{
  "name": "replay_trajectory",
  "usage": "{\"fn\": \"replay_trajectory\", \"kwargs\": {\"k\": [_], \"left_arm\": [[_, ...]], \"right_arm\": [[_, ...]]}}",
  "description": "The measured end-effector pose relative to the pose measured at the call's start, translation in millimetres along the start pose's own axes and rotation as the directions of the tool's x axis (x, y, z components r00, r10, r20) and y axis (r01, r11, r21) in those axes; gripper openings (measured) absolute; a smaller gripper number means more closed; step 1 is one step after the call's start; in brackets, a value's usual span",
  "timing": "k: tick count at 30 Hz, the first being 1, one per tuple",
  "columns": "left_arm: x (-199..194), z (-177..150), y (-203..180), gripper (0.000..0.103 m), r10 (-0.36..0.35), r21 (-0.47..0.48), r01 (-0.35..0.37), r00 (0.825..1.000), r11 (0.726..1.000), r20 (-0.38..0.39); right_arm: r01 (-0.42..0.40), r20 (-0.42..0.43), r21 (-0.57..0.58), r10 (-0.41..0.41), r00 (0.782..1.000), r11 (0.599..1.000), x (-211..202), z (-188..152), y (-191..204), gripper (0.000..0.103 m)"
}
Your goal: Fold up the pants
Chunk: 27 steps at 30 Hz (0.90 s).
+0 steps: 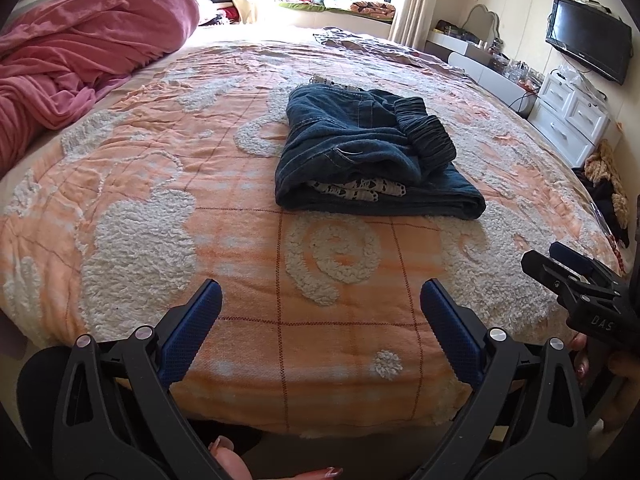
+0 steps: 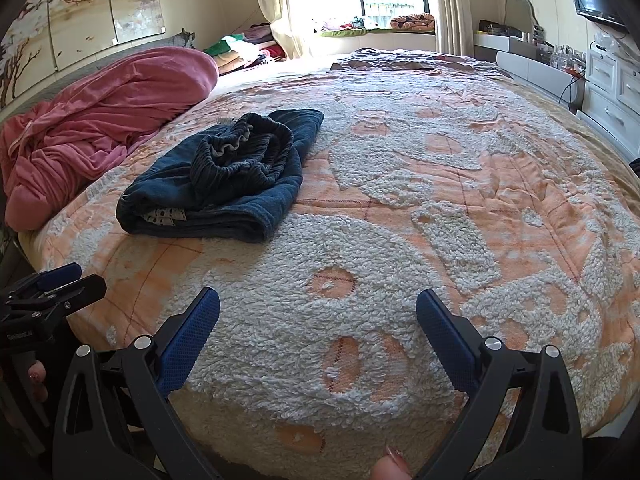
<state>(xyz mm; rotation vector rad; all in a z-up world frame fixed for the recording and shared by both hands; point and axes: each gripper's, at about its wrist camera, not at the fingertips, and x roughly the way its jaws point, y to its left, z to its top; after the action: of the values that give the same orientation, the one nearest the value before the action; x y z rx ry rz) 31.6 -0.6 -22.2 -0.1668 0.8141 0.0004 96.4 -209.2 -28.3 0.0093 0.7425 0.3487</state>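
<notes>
Left gripper (image 1: 320, 312) and right gripper (image 2: 318, 320) hover at the near bed edge, jaws spread wide, empty. Orange-white bedspread (image 1: 340, 340) beneath. Farther out, dark blue pants (image 1: 372, 152) lie folded mid-bed, waistband bunched on top. Pink blanket (image 1: 80, 48) heaped far left.

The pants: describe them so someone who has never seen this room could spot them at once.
Find the big bed with the orange and white fleecy bedspread. On it, apart from the heaped pink blanket by the wall, lies a dark blue bundle, the pants. Only they show a gathered elastic waistband on top and patterned white lining inside the fold.
</notes>
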Motion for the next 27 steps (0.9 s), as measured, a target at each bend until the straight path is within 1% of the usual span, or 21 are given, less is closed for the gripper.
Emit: {"fn": "replay_trajectory", "kwargs": {"k": [15,19,27], "left_arm": [[-0.6,2.5,2.4,0.093,0.006,-0.006,-0.006,1.000,1.000,0.002],[-0.7,4.0,4.0,0.093,0.024,-0.021,-0.024,1.000,1.000,0.002],[-6.5,10.3,12.1,0.093,0.039,-0.042,-0.038,0.999,0.998,0.015]], "right_arm": [[0.002,-0.001,0.000,-0.002,1.000,1.000,0.4,-0.4,-0.6,0.098],[0.004,-0.003,-0.001,-0.004,1.000,1.000,1.1,-0.8,-1.3,0.098],[0.049,0.000,0.018,-0.049,0.999,0.999,1.0,3.8,-14.4,0.098]]}}
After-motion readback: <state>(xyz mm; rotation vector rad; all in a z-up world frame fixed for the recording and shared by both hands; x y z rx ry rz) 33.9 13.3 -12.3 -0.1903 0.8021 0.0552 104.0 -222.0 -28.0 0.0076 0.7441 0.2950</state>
